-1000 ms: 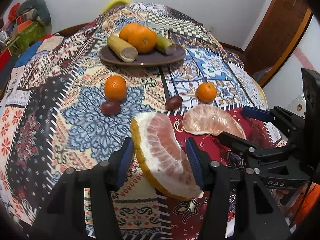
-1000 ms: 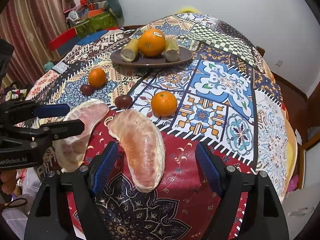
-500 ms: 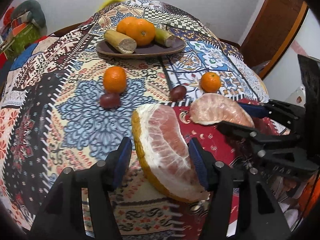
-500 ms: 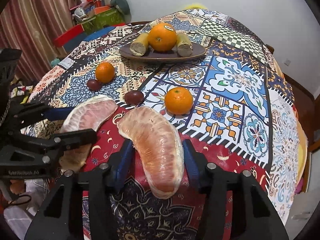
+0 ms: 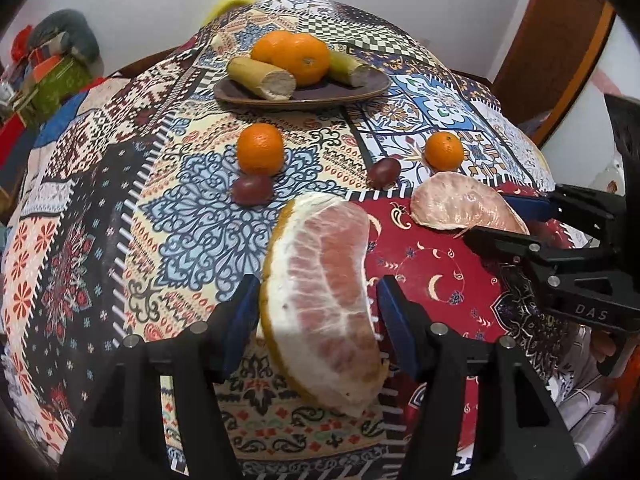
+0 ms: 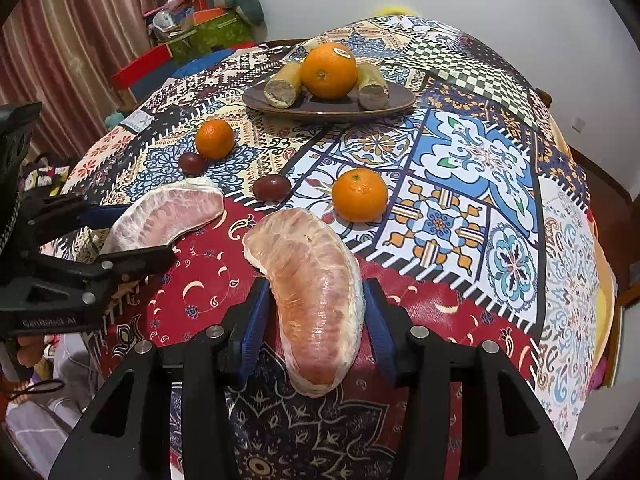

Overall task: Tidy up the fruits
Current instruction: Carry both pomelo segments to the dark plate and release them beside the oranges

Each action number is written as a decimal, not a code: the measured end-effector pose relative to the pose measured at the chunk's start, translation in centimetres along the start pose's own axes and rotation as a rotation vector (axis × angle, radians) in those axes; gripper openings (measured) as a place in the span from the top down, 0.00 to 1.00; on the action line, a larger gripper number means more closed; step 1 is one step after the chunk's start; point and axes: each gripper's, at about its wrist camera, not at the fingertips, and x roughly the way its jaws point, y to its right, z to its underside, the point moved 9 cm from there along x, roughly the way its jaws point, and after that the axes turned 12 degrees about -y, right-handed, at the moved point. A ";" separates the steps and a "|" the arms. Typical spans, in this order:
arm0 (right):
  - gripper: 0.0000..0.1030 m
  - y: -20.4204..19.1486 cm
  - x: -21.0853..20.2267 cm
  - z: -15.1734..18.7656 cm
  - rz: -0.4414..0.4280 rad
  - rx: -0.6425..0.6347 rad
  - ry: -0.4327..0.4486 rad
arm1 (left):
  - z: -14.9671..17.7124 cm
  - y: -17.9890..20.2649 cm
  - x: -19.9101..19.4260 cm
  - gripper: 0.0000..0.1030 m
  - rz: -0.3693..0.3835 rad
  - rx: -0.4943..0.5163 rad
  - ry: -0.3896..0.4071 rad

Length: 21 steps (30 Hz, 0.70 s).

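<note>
Between the near edge and the dark oval plate (image 6: 404,101), two small orange mandarins (image 6: 359,195) (image 6: 214,138) and two dark red grapes (image 6: 271,188) (image 6: 192,163) stand in the way. Bare patterned tablecloth (image 6: 480,168) on the right lies open for passing.

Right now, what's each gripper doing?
Left gripper: jaws around the rind-on pomelo wedge, grip unclear.
Right gripper: shut on the peeled pomelo segment.

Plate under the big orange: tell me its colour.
Dark brownish-purple plate, clearest in the right wrist view.
</note>
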 end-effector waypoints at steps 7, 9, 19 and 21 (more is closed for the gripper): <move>0.58 -0.3 0.5 -0.5 0.002 -0.011 0.011 | -0.6 -0.4 0.4 0.51 -0.011 -0.029 0.015; 0.58 -0.3 0.5 -0.5 0.003 -0.012 0.020 | -0.6 -0.3 0.4 0.51 -0.027 -0.023 0.026; 0.61 -0.3 -0.7 -0.6 -0.022 0.012 0.053 | -0.7 -0.2 -0.9 0.53 -0.059 -0.001 0.063; 0.61 -0.2 -1.3 -0.8 -0.016 0.014 0.068 | -1.0 -0.3 -1.9 0.53 -0.058 -0.005 0.087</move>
